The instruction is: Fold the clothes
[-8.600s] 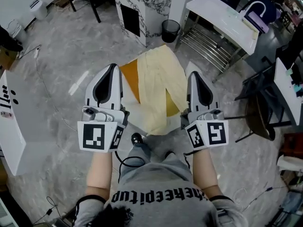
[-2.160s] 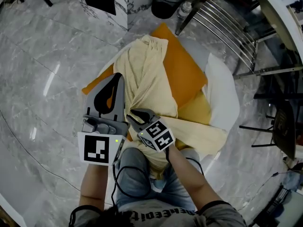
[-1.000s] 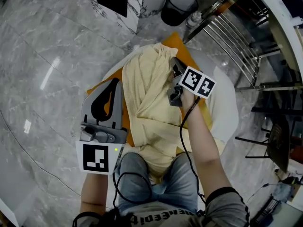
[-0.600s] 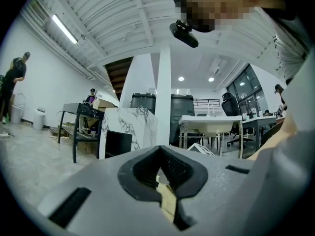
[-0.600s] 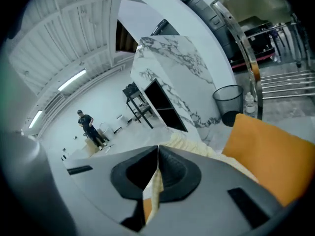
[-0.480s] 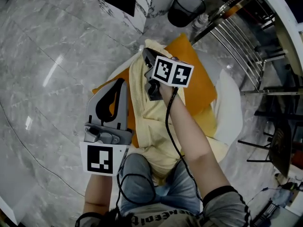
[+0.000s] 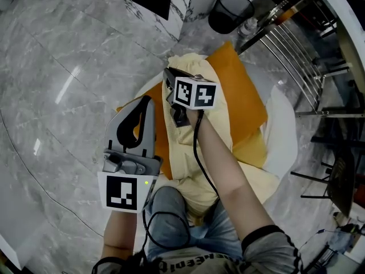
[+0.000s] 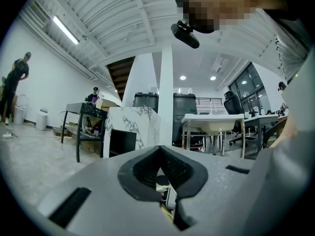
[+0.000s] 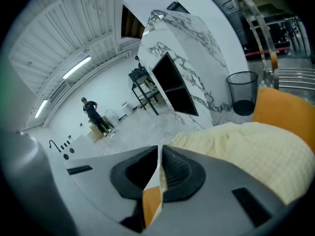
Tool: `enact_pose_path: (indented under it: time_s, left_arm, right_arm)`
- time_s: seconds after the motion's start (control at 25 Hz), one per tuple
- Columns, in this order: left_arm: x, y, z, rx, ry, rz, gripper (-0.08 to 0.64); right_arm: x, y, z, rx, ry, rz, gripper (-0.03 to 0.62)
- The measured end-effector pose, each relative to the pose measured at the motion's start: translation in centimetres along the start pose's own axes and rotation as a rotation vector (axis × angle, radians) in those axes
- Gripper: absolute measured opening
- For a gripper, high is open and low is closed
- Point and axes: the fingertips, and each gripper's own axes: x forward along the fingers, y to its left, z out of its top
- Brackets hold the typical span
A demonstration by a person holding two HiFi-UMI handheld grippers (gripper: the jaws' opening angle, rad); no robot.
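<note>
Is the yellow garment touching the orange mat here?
Touching. The head view shows the yellow garment lying directly on the orange mat, covering its middle.

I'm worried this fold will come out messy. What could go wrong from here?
1. The right gripper is shut on only a thin edge of the yellow garment; the edge may slip free and the fold drop back.
2. The garment lies bunched on the orange cloth, so creases would likely get folded in.
3. The right gripper works close beside the shut left gripper; they could bump.
</note>
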Motion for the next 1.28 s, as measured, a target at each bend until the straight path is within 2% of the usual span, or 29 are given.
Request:
enact_pose_path:
  time_s: [0.2,0.52,0.64,0.72,0.92,1.0,1.08,1.16,1.28]
  left_arm:
    - [-0.1,-0.1,-0.3,-0.006,0.003,-0.003,0.003]
    - [-0.4,-1.2,-0.3,-0.015,-0.011,-0.034,0.003]
    - [-0.3,-1.6,-0.1,-0.011,-0.031,-0.055,0.003]
    - [-0.4,-1.9,-0.2,-0.012,-0.031,-0.061,0.003]
    - [-0.6,-2.0,-1.1,-0.022,-0.02,-0.07,0.003]
    - [-0.5,-1.8,-1.4,-0.032,-0.015,-0.065,0.003]
    - [-0.4,-1.7,-1.5,-0.031,-0.019,-0.069,0.003]
    - [-0.2,-1.6,-1.5,-0.023,-0.024,-0.077,0.003]
    - [0.0,-1.3,-1.9,-0.029,-0.018,-0.075,0.003]
  right_arm:
    - [-0.3,0.9,-0.2,-0.041,0.012,0.032,0.067]
    - [-4.1,3.1,0.4,-0.094,-0.055,0.072,0.072]
    - [-4.7,3.4,0.4,-0.091,-0.067,0.09,0.101]
    - [-4.9,3.3,0.2,-0.128,-0.062,0.094,0.112]
    - [-6.5,5.4,0.6,-0.258,-0.078,0.187,0.146]
    - [-6.9,4.6,1.1,-0.267,-0.078,0.155,0.146]
    - [-7.2,2.6,0.6,-0.223,-0.056,0.1,0.144]
    - [-7.5,0.9,-1.6,-0.189,0.005,0.067,0.144]
    - [-8.0,-0.5,-5.5,-0.204,0.086,0.01,0.144]
